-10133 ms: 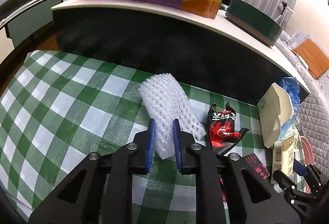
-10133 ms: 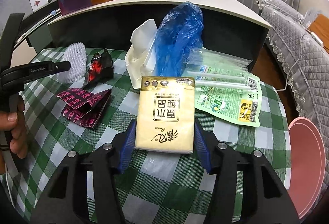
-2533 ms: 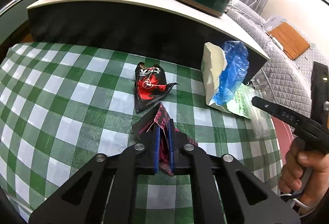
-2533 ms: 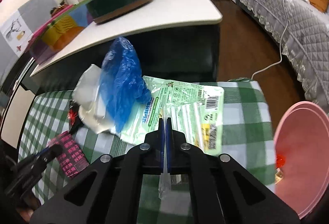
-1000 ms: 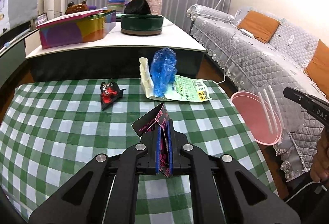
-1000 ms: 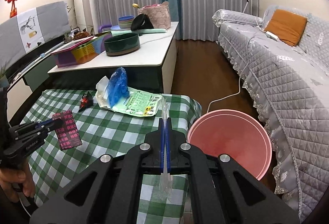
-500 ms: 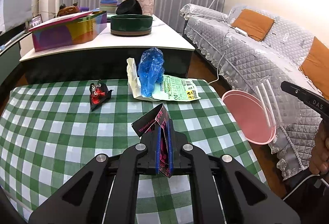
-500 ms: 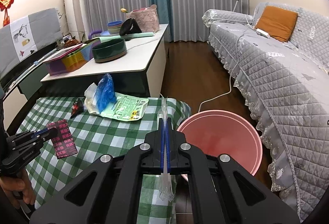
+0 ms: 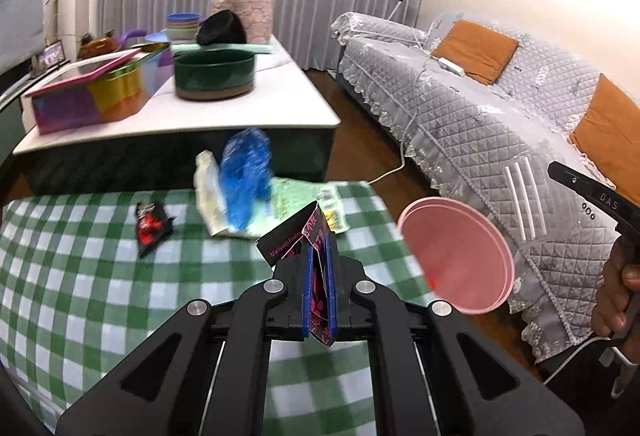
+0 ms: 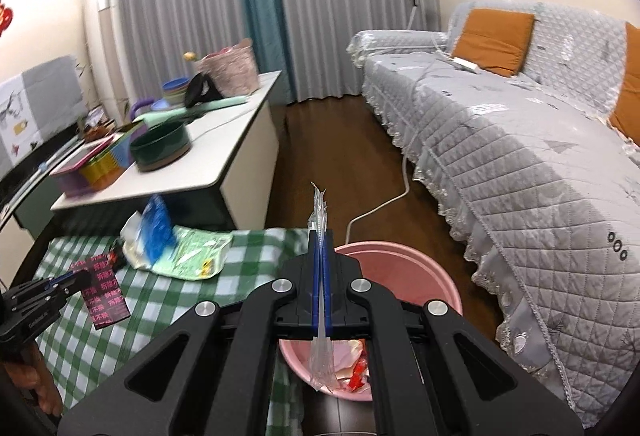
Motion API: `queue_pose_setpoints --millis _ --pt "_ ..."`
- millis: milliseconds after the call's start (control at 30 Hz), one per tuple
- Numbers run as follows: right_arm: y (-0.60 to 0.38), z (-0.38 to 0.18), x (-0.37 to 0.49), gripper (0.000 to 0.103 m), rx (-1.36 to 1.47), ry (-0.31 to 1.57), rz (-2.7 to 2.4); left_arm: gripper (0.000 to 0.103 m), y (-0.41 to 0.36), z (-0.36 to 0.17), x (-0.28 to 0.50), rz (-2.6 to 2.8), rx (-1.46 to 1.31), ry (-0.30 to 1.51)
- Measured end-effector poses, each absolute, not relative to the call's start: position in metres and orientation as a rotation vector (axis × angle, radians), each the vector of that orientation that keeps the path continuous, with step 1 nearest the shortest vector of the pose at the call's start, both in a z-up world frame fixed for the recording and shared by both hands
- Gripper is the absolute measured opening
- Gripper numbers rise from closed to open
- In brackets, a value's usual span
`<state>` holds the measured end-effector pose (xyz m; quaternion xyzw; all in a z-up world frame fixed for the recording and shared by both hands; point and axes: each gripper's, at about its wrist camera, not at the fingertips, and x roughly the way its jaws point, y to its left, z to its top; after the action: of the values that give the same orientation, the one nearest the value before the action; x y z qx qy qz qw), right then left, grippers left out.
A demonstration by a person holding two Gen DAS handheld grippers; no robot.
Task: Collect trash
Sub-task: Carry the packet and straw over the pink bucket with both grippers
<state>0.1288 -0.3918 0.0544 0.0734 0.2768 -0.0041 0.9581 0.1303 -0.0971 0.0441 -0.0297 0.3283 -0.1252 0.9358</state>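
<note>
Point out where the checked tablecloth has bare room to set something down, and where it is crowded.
Free: the checked tablecloth left of and in front of the red-black wrapper. Crowded: the far right corner, where the blue bag, cream packet and green pack lie bunched below the white counter.

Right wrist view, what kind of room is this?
Most likely a home living room: a sofa under a quilted grey cover with orange cushions, floor-length curtains, and a low table with household clutter.
</note>
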Motion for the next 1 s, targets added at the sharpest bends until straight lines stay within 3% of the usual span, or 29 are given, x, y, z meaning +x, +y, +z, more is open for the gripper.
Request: queue_pose_setpoints --millis 433,1000 --pt "-0.441 0.051 0.142 0.002 0.213 0.575 -0.081 0.006 -0.194 0.056 0.167 -0.394 0.002 0.671" --pt "-0.463 0.030 0.161 0.002 0.245 0.621 -0.101 0.006 -0.267 0.022 0.210 -0.485 0.044 0.751"
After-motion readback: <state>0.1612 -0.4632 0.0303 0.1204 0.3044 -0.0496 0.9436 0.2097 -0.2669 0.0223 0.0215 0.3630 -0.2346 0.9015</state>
